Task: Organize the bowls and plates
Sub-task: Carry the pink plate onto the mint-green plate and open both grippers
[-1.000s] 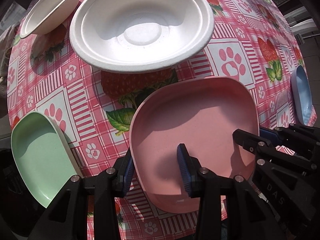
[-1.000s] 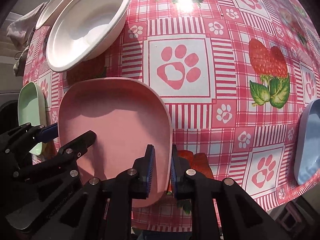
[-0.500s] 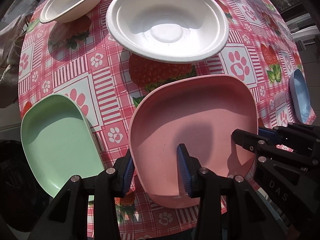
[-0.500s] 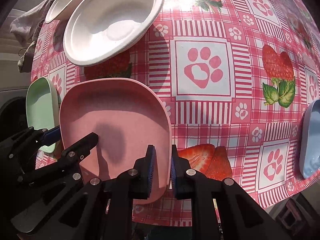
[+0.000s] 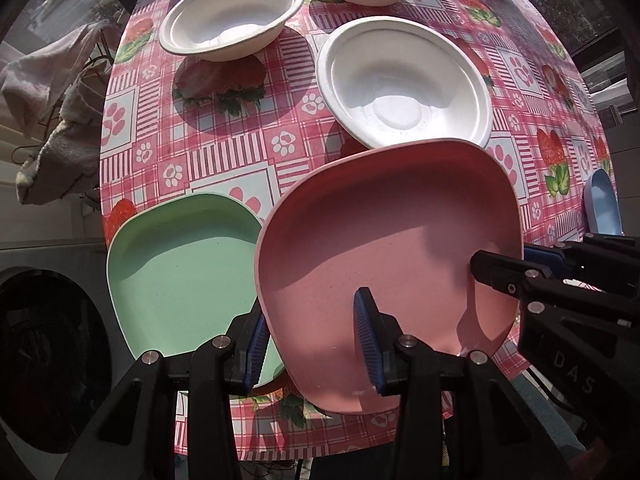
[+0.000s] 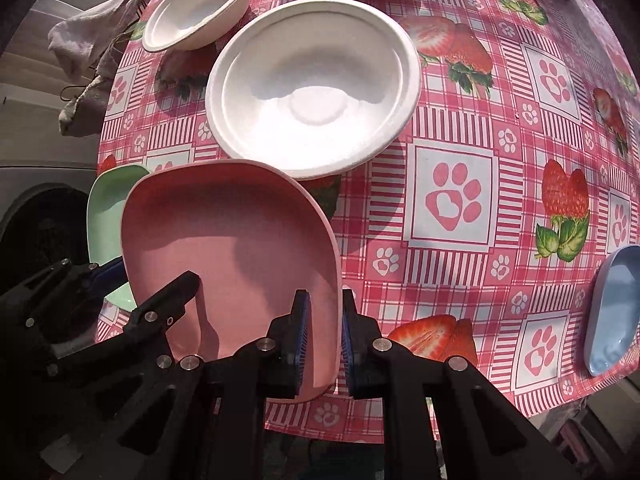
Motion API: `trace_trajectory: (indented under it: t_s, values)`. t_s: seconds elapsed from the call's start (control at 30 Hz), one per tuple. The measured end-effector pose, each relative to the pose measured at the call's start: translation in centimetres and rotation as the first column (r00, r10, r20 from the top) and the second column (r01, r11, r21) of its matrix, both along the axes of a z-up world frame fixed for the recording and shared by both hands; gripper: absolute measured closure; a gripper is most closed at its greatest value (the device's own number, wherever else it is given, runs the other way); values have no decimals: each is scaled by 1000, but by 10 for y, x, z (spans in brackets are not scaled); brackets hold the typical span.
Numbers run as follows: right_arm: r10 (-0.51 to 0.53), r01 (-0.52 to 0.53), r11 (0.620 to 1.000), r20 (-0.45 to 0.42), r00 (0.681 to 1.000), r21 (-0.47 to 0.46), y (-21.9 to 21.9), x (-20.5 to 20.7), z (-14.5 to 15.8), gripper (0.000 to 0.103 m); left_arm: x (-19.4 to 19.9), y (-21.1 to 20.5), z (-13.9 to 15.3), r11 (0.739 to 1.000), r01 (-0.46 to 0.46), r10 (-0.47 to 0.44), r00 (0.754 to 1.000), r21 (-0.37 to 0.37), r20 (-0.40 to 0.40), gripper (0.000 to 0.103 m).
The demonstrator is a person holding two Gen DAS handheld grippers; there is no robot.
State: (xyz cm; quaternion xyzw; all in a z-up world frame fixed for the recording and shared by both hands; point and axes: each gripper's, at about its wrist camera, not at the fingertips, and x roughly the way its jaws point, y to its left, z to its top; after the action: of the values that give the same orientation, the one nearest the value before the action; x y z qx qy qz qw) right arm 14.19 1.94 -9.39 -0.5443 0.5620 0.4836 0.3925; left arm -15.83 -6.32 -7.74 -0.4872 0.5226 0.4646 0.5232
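Pink rounded-square plastic plate (image 5: 384, 248) held above near edge of round table with pink strawberry-and-paw-print cloth (image 6: 460, 208), tilted. Right gripper (image 6: 323, 330) pinched narrow on plate's right rim, pads either side. Left gripper (image 5: 310, 340) jaws wide apart, straddling plate's left rim; whether pads press it, cannot tell. Green rounded-square plate (image 5: 180, 268) on table just left, pink rim overlapping it. White round paper bowl (image 5: 404, 80) just beyond; second white bowl (image 5: 232, 14) farther left. Blue plate (image 6: 614, 308) at far right edge.

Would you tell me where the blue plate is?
The blue plate sits at the table's right edge in both views, beside a paw print, apart from the other dishes.
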Motion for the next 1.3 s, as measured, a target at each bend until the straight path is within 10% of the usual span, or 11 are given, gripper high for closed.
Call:
trace_trajectory:
  t_s: [0.37,1.0,1.3]
  values:
    - [94,-93,996,-67,993,5,25,-74,10,85,-37,8,35,992,-116,118,992,43,-51,59]
    - [180,-189,980,-135,974,-57,32,-159,-26,85,-49,21,5,979,-196,201,972,51,-124,59]
    - [194,-207,976,-164,967,-67,31,-178,-31,85,-51,20,-3,970,-232,238,967,70,-86,39]
